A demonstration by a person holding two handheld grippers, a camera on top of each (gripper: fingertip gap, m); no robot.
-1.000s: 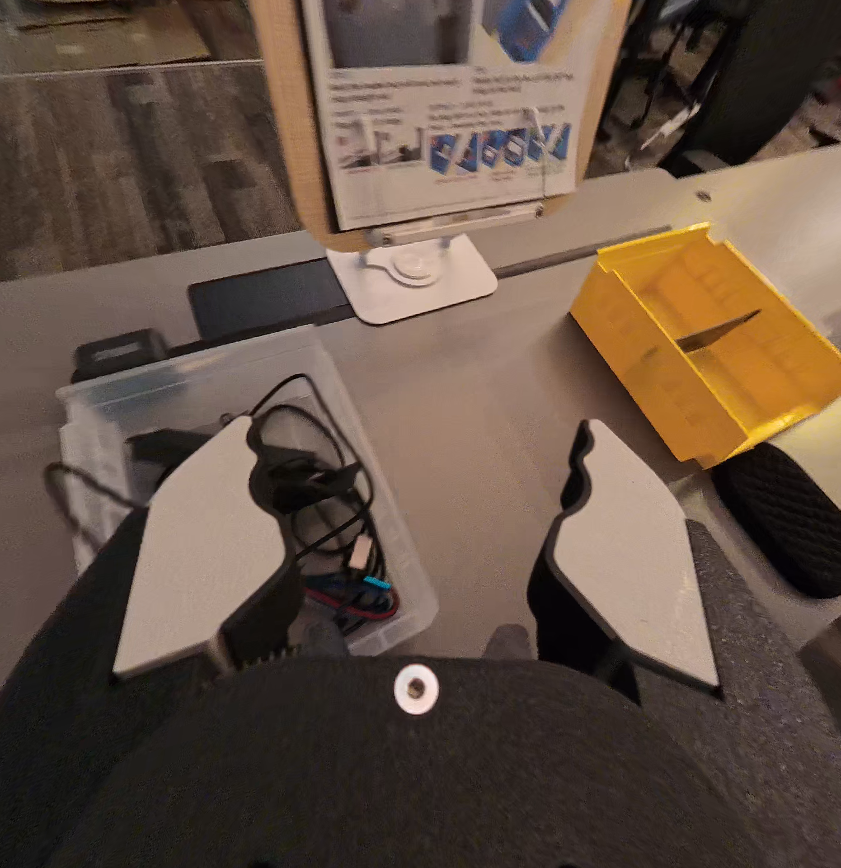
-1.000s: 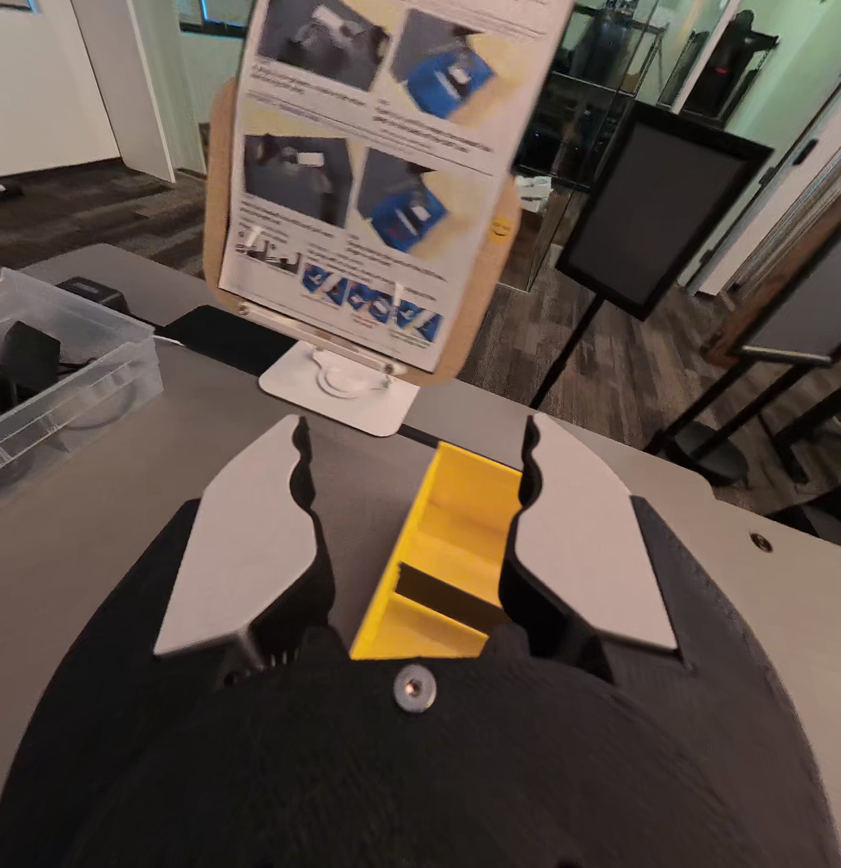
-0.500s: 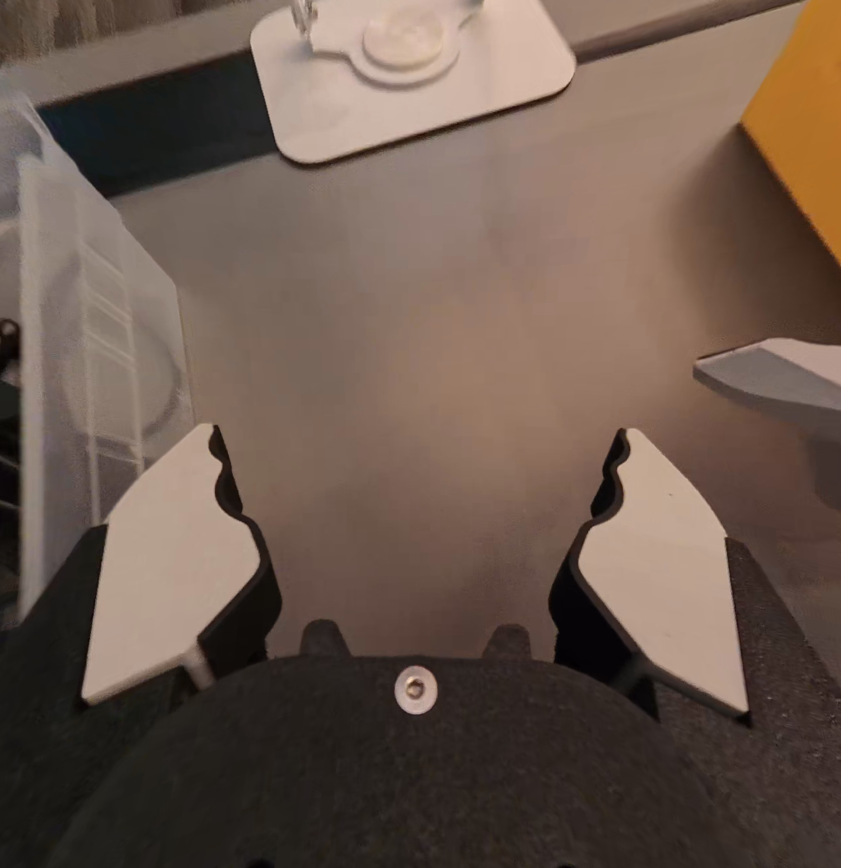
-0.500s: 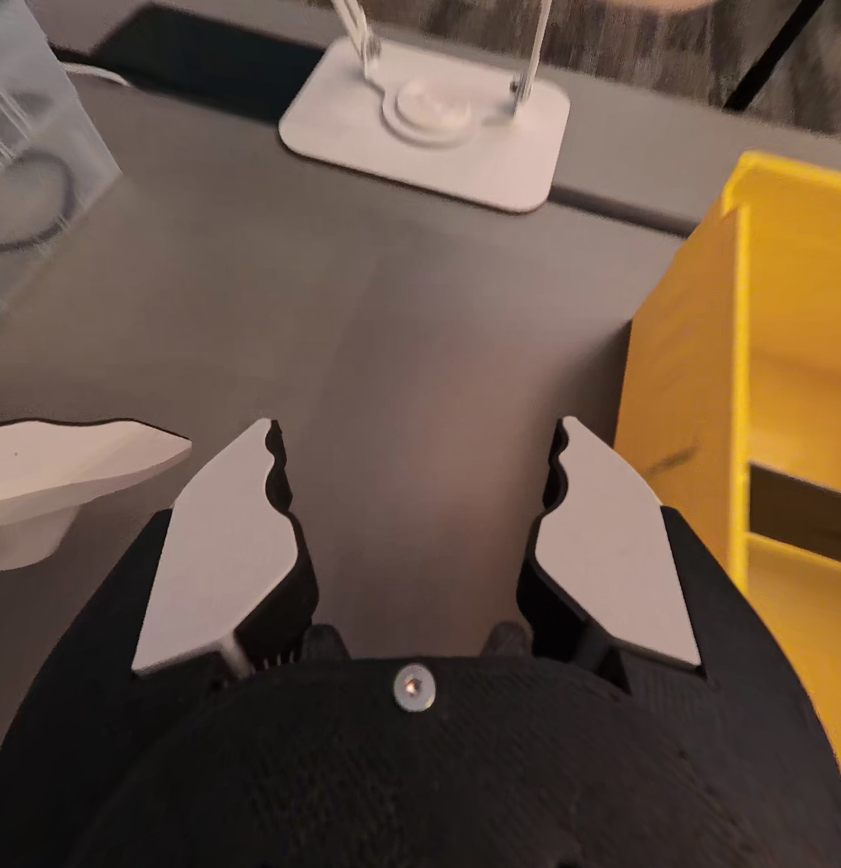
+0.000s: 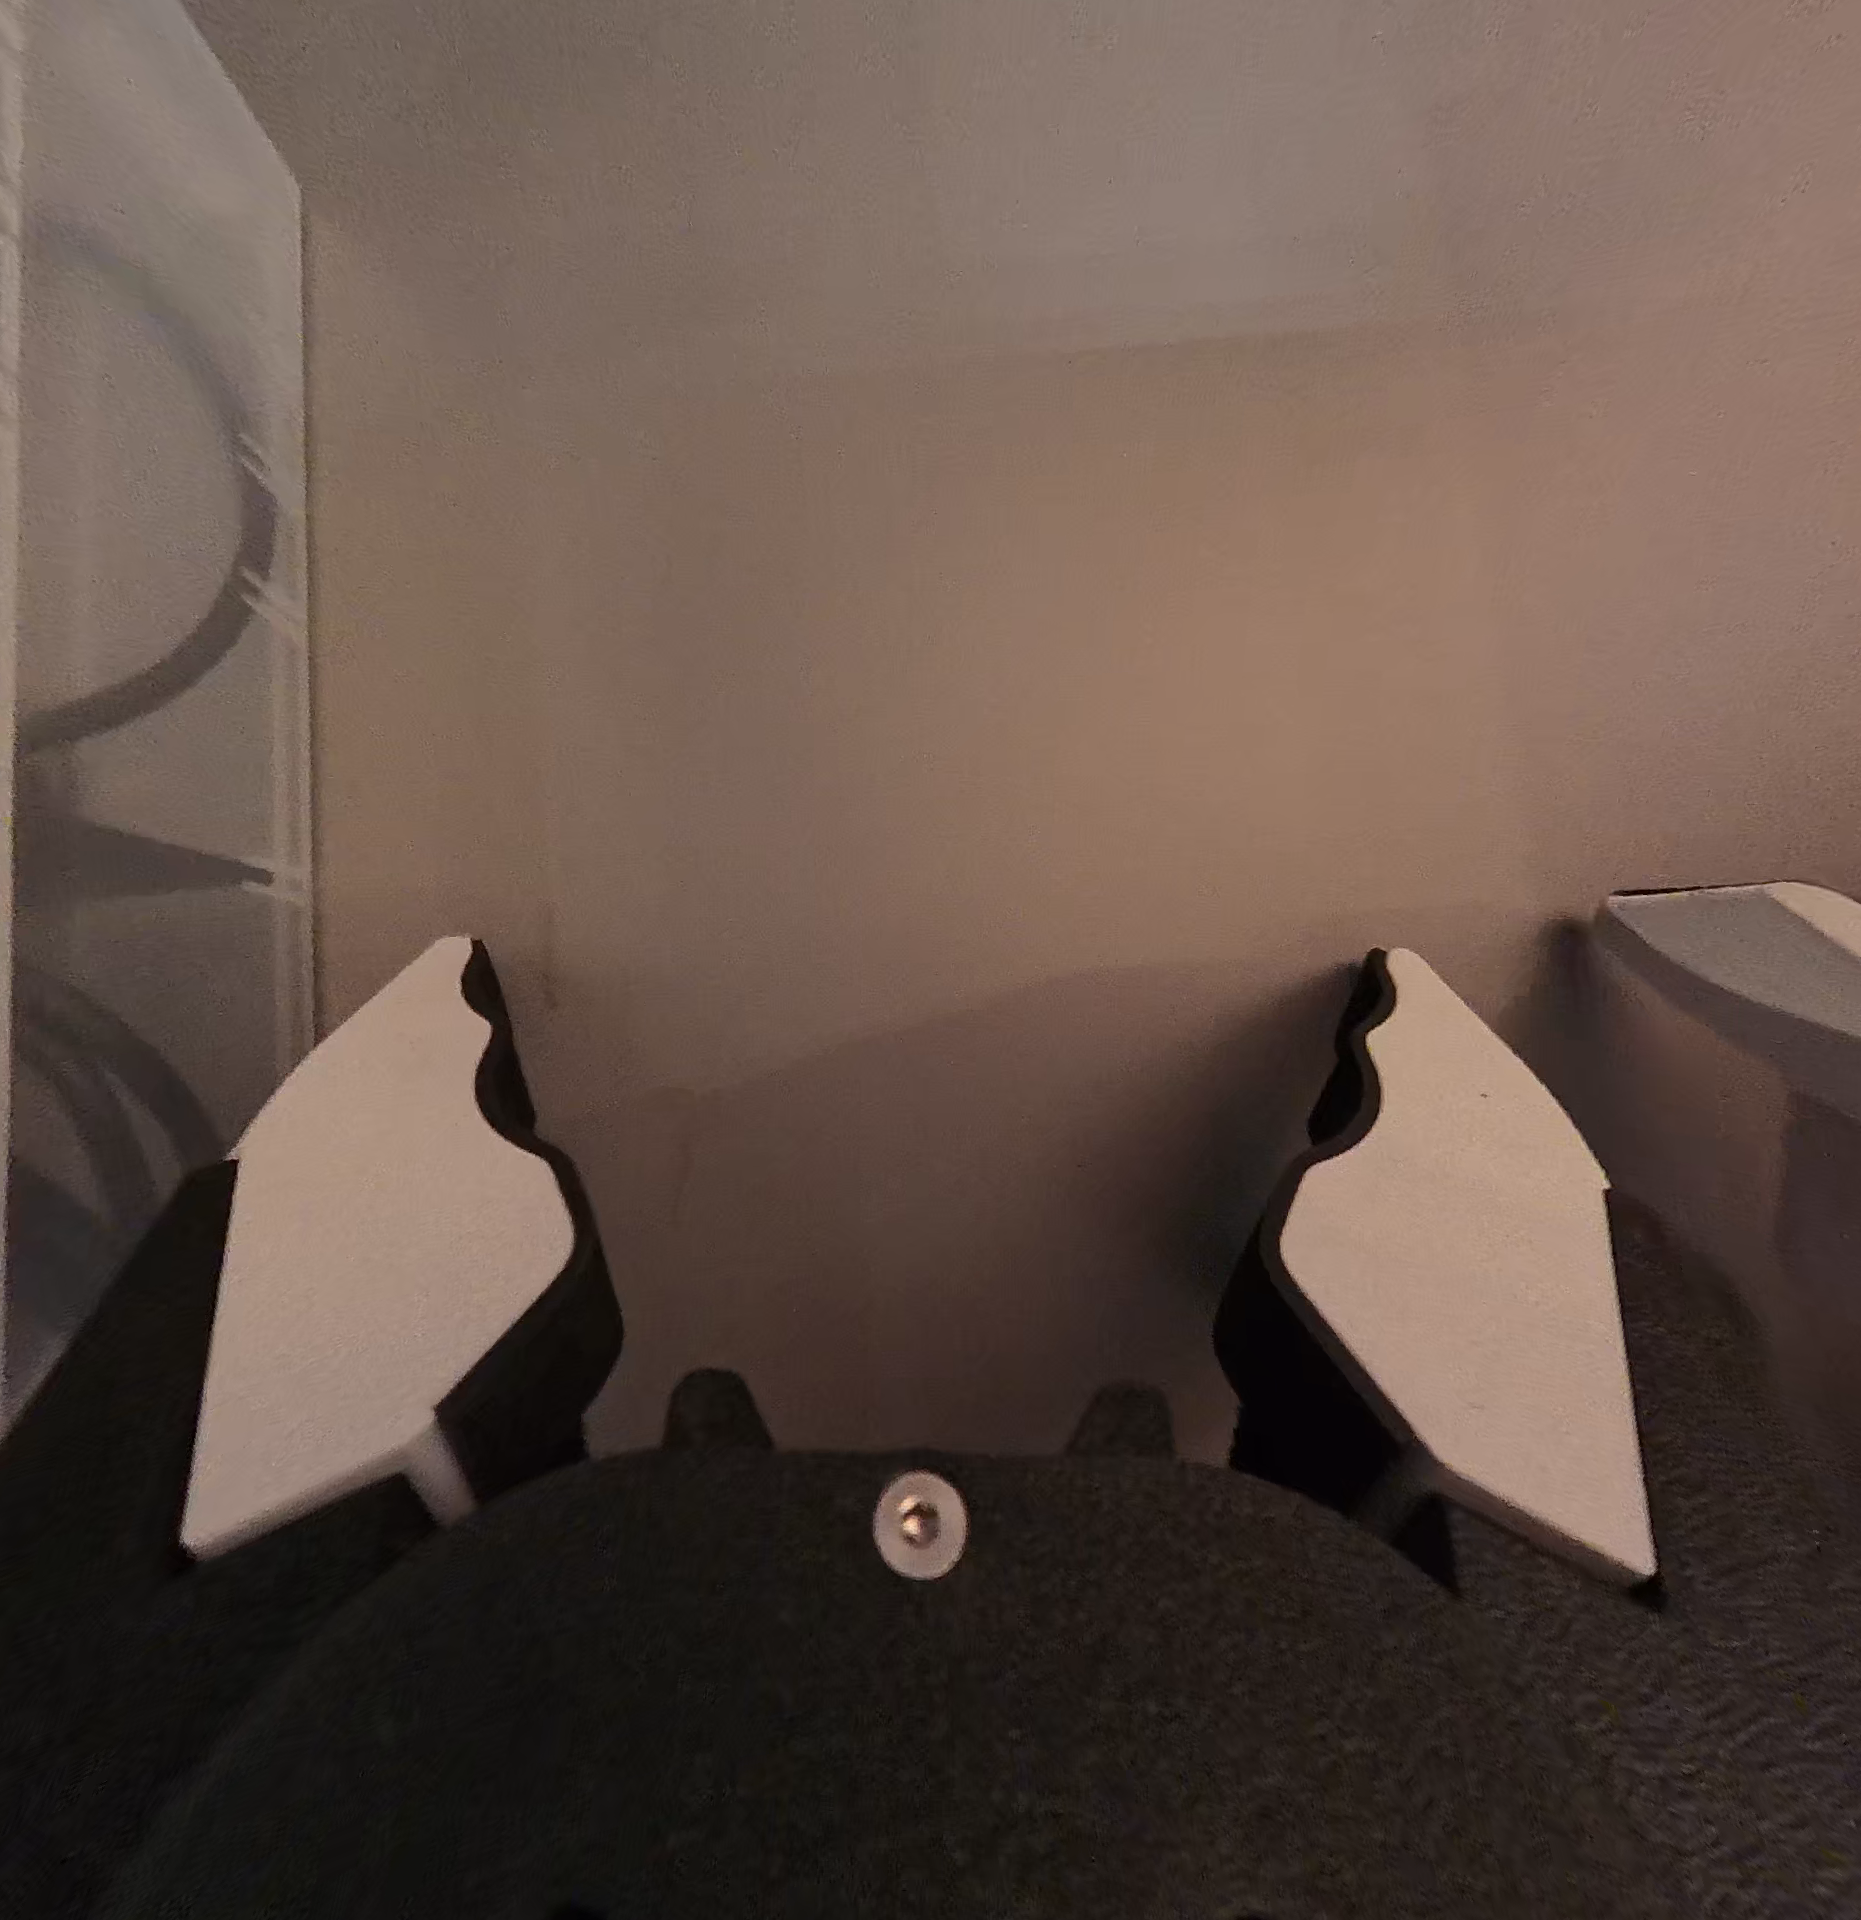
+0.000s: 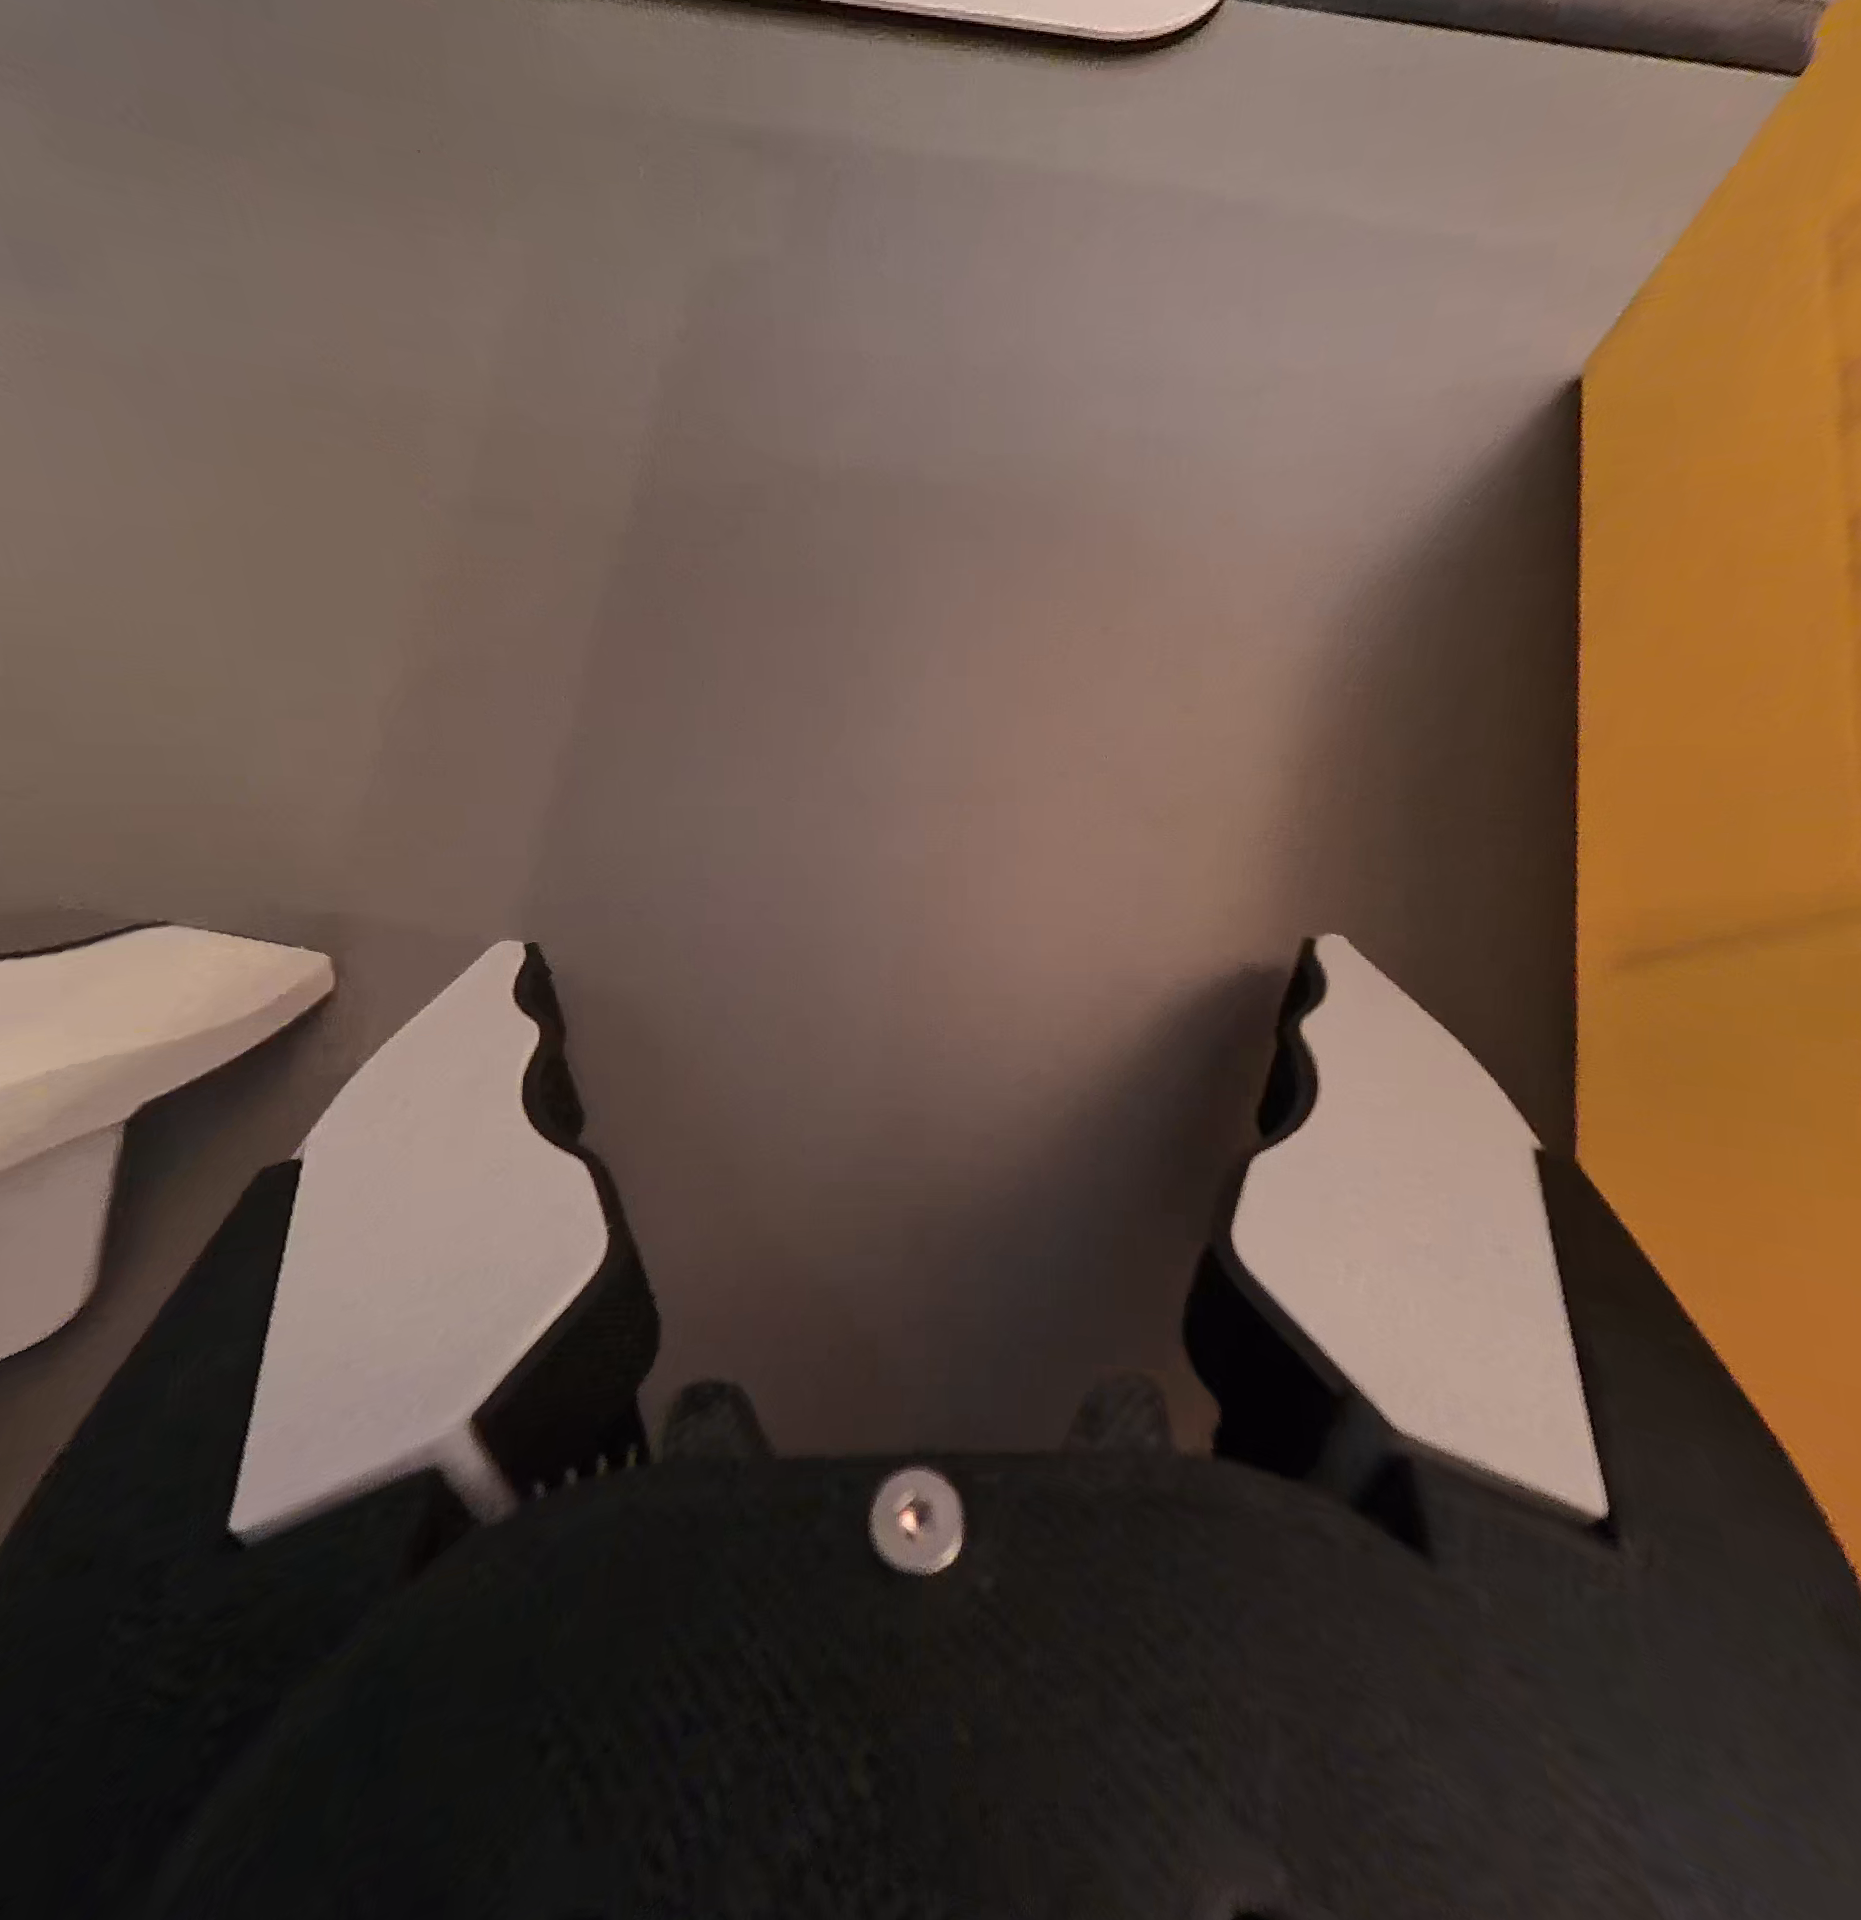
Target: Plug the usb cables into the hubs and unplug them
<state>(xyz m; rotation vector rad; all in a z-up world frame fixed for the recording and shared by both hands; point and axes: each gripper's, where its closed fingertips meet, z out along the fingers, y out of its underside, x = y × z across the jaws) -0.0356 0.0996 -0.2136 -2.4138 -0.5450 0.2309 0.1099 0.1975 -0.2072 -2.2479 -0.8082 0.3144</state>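
Observation:
My left gripper [image 5: 926,961] is open and empty, low over the grey table [image 5: 957,520]. The clear plastic box [image 5: 136,675] stands just to its left, with dark cables [image 5: 178,644] showing dimly through its wall. My right gripper [image 6: 921,956] is open and empty, also low over the table [image 6: 801,520], with the yellow bin [image 6: 1736,727] close on its right. A finger of the right gripper shows at the right edge of the left wrist view [image 5: 1778,997]. A finger of the left gripper shows at the left edge of the right wrist view [image 6: 105,1029]. No hub is in view.
The white base of the document stand [image 6: 1009,10] lies at the top edge of the right wrist view. Bare table lies between the clear box and the yellow bin, ahead of both grippers.
Both grippers have tilted down and dropped close to the table. The stand, the floor and the room have left the views. Both grippers stayed open.

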